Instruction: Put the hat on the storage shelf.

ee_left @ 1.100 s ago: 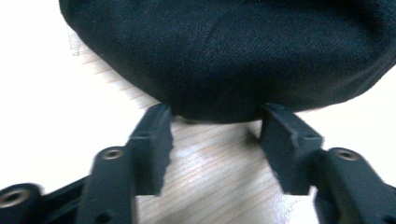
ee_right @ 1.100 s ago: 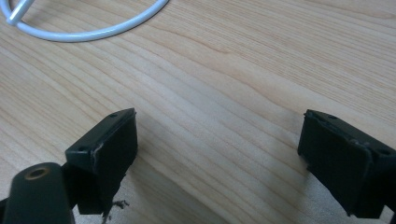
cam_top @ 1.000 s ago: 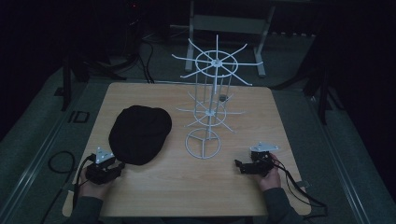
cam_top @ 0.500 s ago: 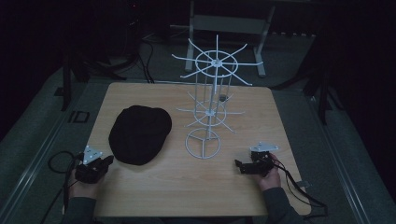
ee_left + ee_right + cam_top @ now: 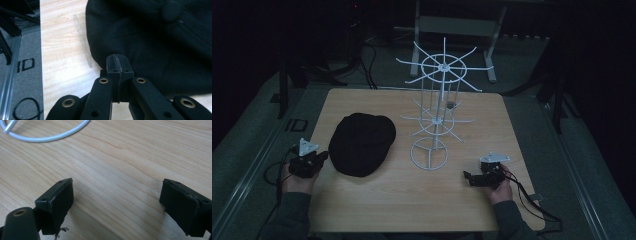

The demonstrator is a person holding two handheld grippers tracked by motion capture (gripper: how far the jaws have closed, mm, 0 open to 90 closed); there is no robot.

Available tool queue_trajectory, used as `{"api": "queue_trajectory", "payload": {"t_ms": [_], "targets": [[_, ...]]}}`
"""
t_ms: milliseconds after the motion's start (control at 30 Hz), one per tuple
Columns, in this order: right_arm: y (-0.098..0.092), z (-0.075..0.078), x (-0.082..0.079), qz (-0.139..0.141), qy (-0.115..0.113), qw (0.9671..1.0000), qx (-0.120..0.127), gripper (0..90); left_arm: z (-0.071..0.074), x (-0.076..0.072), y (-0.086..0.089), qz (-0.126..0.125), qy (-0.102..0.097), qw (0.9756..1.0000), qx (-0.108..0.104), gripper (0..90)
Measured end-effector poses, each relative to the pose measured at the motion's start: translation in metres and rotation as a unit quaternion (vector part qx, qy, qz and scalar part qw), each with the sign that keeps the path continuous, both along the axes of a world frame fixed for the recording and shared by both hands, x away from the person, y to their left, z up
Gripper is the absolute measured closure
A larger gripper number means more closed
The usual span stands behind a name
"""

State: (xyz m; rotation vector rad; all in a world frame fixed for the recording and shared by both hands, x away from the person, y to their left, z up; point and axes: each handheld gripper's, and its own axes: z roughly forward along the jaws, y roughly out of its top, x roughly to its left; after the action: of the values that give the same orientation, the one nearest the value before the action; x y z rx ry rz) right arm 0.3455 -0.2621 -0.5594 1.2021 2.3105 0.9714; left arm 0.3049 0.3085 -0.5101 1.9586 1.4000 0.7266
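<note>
Black cap [image 5: 361, 144]: left tool [image 5: 323, 157] moved closer.

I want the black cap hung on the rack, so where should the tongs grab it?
Grip the black cap at its thin near-left rim, coming in low from the left. The crown is a broad dome, but the edge lies flat, right before the left tongs, whose jaws are shut.

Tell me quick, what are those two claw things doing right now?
Left gripper: closed, empty, at the edge of the black cap.
Right gripper: open, empty, over the table.
</note>
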Motion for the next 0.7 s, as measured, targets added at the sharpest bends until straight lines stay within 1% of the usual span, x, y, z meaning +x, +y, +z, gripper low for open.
{"api": "queue_trajectory", "payload": {"t_ms": [100, 133, 167, 200, 233, 267, 400, 433, 533, 633, 700], "targets": [[0.000, 0.000, 0.000, 0.001, 0.000, 1.0000, 0.000, 11.5, 0.000, 0.014, -0.002, 0.000, 0.003, 0.9999, 0.011, 90.0], [0.000, 0.000, 0.000, 0.000, 0.000, 1.0000, 0.000, 11.5, 0.000, 0.017, -0.002, 0.000, 0.004, 0.9999, 0.013, 90.0], [0.000, 0.000, 0.000, 0.000, 0.000, 1.0000, -0.001, 11.6, 0.000, 0.017, -0.002, 0.000, 0.004, 0.9999, 0.013, 90.0], [0.000, 0.000, 0.000, 0.000, 0.000, 1.0000, -0.001, 11.6, 0.000, 0.024, -0.002, 0.001, 0.007, 0.9999, 0.016, 90.0], [0.000, 0.000, 0.000, 0.000, 0.000, 1.0000, 0.000, 11.5, 0.001, 0.027, -0.002, 0.000, 0.007, 0.9998, 0.016, 90.0], [0.000, 0.000, 0.000, 0.000, 0.000, 1.0000, 0.000, 11.5, 0.002, 0.029, -0.002, 0.000, 0.006, 0.9998, 0.017, 90.0], [0.000, 0.000, 0.000, 0.000, 0.000, 1.0000, -0.001, 11.6, 0.006, 0.041, -0.003, -0.001, 0.004, 0.9994, 0.034, 90.0], [0.000, 0.000, 0.000, 0.000, 0.000, 1.0000, 0.000, 11.5, 0.007, 0.045, -0.001, 0.001, 0.007, 0.9993, 0.037, 90.0], [0.000, 0.000, 0.000, 0.000, 0.000, 1.0000, 0.000, 11.5, 0.006, 0.055, 0.003, 0.011, 0.011, 0.9991, 0.039, 90.0], [0.000, 0.000, 0.000, 0.001, 0.000, 1.0000, -0.001, 11.5, 0.003, 0.065, 0.010, 0.021, 0.025, 0.9986, 0.041, 90.0], [0.000, 0.000, 0.000, 0.000, 0.000, 1.0000, 0.000, 11.5, -0.001, 0.069, 0.013, 0.025, 0.033, 0.9982, 0.044, 90.0]]}}
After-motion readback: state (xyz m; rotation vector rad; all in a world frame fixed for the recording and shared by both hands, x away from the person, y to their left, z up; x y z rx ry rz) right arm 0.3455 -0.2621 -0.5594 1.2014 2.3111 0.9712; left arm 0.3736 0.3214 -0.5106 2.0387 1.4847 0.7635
